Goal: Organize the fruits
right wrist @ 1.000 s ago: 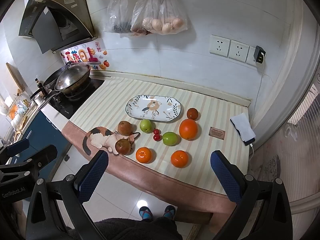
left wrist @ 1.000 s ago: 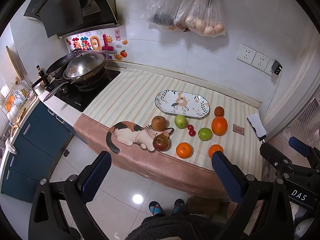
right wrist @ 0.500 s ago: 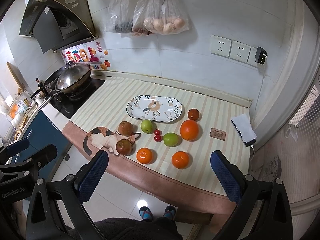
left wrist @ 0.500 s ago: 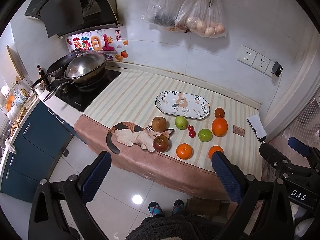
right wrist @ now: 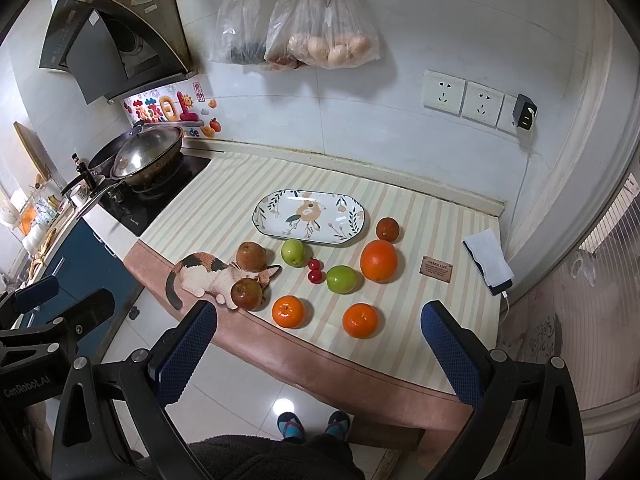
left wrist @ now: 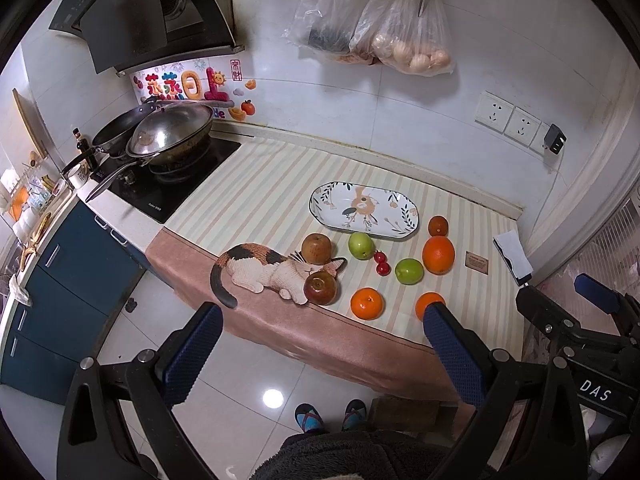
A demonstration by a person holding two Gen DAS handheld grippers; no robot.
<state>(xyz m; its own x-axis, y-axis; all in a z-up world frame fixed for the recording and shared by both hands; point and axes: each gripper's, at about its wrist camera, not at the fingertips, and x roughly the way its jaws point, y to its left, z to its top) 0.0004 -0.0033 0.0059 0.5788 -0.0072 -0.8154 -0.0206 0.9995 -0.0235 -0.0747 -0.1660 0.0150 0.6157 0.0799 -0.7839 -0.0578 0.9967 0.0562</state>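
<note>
Lying scattered on the striped cloth, the fruits [right wrist: 360,320] sat just in front of the empty oval plate [right wrist: 260,216], whose long axis ran left to right. Both grippers hung released and wide, well back over the floor; the right gripper [right wrist: 318,336] faced the oranges more squarely than the left gripper [left wrist: 322,338]. Open cloth lay around the plate; the near counter edge [right wrist: 320,354] ran just beside the front fruits.

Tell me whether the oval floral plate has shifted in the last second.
No. The oval floral ceramic plate lies where it did, still just behind the round green apple.
</note>
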